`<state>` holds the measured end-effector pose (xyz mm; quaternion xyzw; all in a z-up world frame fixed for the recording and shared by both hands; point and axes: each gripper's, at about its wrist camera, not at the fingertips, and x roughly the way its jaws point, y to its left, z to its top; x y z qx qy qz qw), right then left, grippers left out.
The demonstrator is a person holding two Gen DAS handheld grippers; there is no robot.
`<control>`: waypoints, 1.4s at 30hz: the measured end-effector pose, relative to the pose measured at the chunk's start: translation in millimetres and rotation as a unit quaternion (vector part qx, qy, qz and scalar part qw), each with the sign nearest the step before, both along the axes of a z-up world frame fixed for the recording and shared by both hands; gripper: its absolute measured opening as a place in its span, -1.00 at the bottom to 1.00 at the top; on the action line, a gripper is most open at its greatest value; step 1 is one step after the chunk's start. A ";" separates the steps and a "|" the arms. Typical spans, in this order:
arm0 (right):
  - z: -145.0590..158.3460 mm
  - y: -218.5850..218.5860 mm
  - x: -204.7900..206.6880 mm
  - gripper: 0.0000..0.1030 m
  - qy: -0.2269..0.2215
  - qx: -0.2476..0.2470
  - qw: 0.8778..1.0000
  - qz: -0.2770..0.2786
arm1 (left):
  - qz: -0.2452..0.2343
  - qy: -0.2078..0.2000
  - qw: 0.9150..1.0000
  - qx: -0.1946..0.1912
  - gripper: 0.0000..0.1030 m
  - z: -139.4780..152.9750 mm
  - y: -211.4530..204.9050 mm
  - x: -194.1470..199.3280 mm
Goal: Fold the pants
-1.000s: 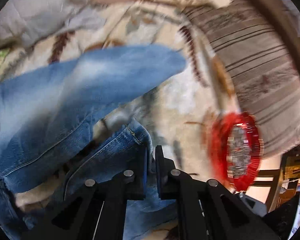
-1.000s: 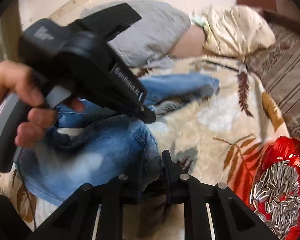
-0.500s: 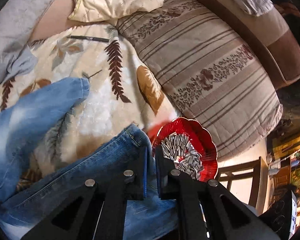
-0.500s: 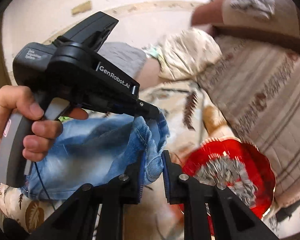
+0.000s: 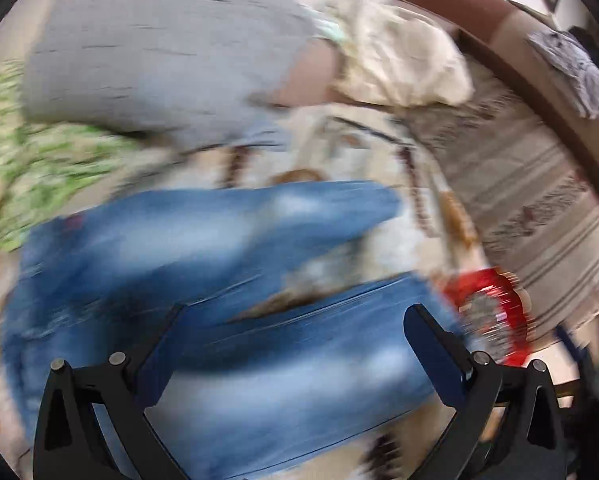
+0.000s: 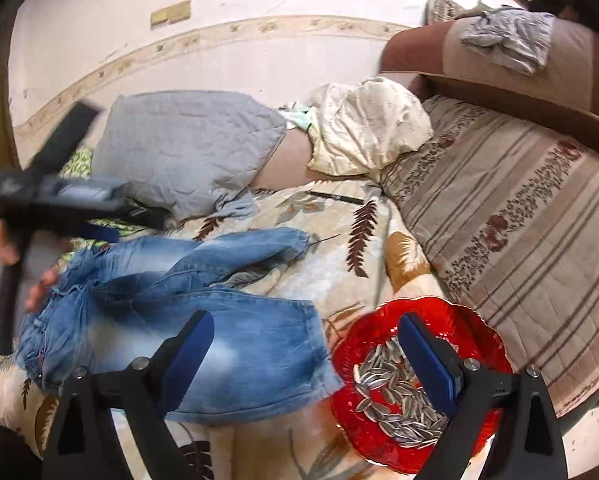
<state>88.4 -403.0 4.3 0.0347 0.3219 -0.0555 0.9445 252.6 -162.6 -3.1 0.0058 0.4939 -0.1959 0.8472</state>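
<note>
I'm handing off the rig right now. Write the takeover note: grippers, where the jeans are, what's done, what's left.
Left gripper: jaws opening, nothing between them.
Right gripper: jaws opening, nothing between them, above the jeans.
Jeans: lying on the leaf-print blanket, both legs spread apart, not folded. One hem lies close to the red dish of sunflower seeds.
Done: jeans laid out.
Left: bring the legs together, then fold; keep clear of the dish.

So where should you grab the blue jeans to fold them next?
Probably at the wide hem of the near leg of the blue denim jeans, by the red scalloped plate of sunflower seeds. That edge lies flat and free on the leaf-print blanket. Come from above on the plate side, sliding one finger under.
</note>
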 end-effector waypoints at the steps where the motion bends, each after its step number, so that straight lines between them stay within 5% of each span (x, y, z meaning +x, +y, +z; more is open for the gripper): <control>1: -0.3 5.1 1.5 0.84 0.003 -0.002 1.000 0.004 | 0.013 -0.009 1.000 0.014 1.00 -2.0 19.5 -6.8; 7: 3.8 58.2 12.0 0.84 0.019 0.022 0.996 0.079 | 0.074 -0.060 0.992 0.083 1.00 -10.2 127.9 -71.9; 15: 8.8 129.0 12.0 0.87 0.024 -0.009 0.990 0.136 | 0.139 -0.132 0.967 0.170 1.00 -25.3 197.5 -153.8; 25: 3.3 163.5 7.0 0.87 0.038 -0.014 0.989 0.141 | 0.223 -0.118 0.959 0.132 1.00 -36.1 237.4 -195.6; 33: 2.5 178.3 14.9 0.87 0.048 -0.017 0.986 0.156 | 0.224 -0.126 0.959 0.116 1.00 -36.0 240.6 -192.1; 42: 18.1 276.5 102.0 0.87 0.068 -0.090 0.954 0.276 | 0.281 -0.081 0.953 0.074 1.00 -73.3 288.4 -174.4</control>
